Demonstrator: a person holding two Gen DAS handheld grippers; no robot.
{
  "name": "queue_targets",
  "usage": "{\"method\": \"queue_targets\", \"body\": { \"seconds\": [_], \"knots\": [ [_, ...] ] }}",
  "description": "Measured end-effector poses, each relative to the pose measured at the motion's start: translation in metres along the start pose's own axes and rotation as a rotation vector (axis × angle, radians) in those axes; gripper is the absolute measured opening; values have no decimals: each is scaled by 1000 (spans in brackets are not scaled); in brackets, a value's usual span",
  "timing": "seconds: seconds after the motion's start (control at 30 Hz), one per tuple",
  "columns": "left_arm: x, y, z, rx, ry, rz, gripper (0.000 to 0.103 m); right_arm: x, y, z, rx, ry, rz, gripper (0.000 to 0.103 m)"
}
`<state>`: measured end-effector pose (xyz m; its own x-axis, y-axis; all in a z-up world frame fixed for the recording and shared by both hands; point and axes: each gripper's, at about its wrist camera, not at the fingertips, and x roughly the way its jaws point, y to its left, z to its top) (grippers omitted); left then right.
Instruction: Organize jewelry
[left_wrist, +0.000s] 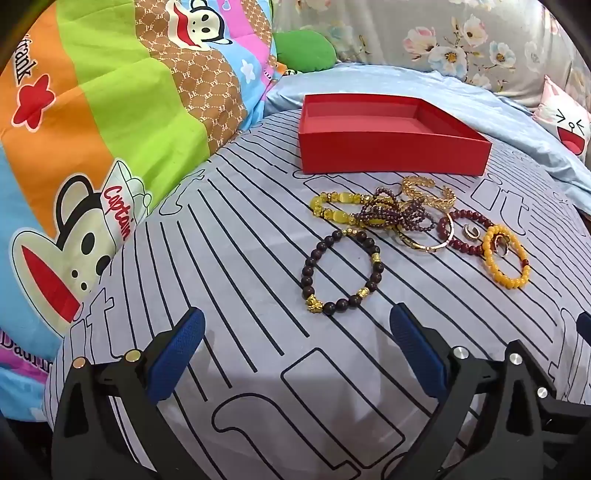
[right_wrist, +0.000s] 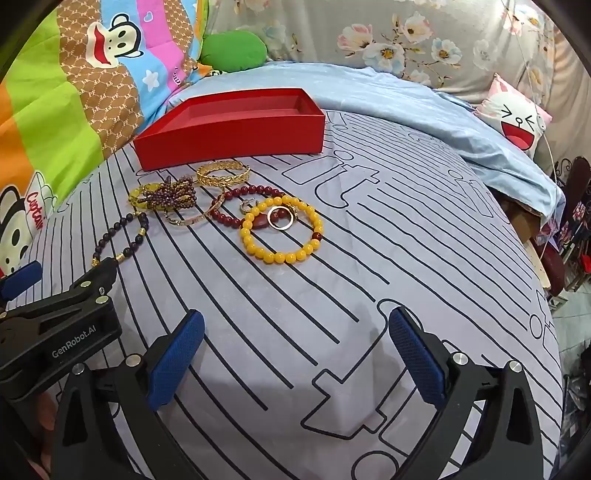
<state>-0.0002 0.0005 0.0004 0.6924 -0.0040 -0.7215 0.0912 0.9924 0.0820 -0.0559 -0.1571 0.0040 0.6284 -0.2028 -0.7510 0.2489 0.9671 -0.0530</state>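
1. Jewelry (right_wrist: 221, 206) lies in a loose heap on the bed, just in front of the red box (left_wrist: 391, 155), none of it inside as far as I can see; the box's floor looks bare in both views.
2. Nearest my left gripper (left_wrist: 295, 347) sits the dark beaded bracelet (left_wrist: 340, 273) with gold charms, apart from the rest. Behind it, tangled together, are a yellow stone bracelet (left_wrist: 332, 210), a purple bead strand (left_wrist: 395, 214) and a gold cuff (left_wrist: 428, 190).
3. Toward my right gripper (right_wrist: 295, 347) lies the yellow bead bracelet (right_wrist: 280, 230), with a thin gold ring (right_wrist: 280, 218) resting inside its loop and a dark red bead bracelet (right_wrist: 236, 195) overlapping it.
4. Both of my grippers stand with jaws spread wide and nothing between the blue pads; both hover over the sheet, short of the pile.
5. My judgement: the sorting has not begun. Every piece is left to move, and the tangled cluster will likely need teasing apart.
6. The surface is a soft grey sheet (right_wrist: 369, 258) with black line print, rumpled. A bright cartoon quilt (left_wrist: 92, 129) banks the left side, a floral cloth (right_wrist: 406, 44) hangs behind, and a small cushion (right_wrist: 517, 114) sits at the right.
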Motion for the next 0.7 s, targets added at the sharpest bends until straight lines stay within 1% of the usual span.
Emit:
{"method": "queue_targets", "body": {
  "seconds": [0.07,0.17,0.27,0.4,0.47,0.7],
  "knots": [
    [-1,1,0,-2,-3,-5,96,0,0,1,-9,6,-19,97],
    [-2,2,0,3,-3,2,96,-1,-2,1,-7,6,-18,97],
    [-4,5,-1,4,-5,5,96,3,5,-1,-8,8,-17,97],
    [-7,16,-3,3,-4,1,96,5,6,0,-3,15,-7,97],
    [-6,5,-4,13,-3,23,96,5,7,0,-4,17,-7,97],
    [-1,0,3,19,11,35,96,5,3,0,2,20,3,97]
  ]
}}
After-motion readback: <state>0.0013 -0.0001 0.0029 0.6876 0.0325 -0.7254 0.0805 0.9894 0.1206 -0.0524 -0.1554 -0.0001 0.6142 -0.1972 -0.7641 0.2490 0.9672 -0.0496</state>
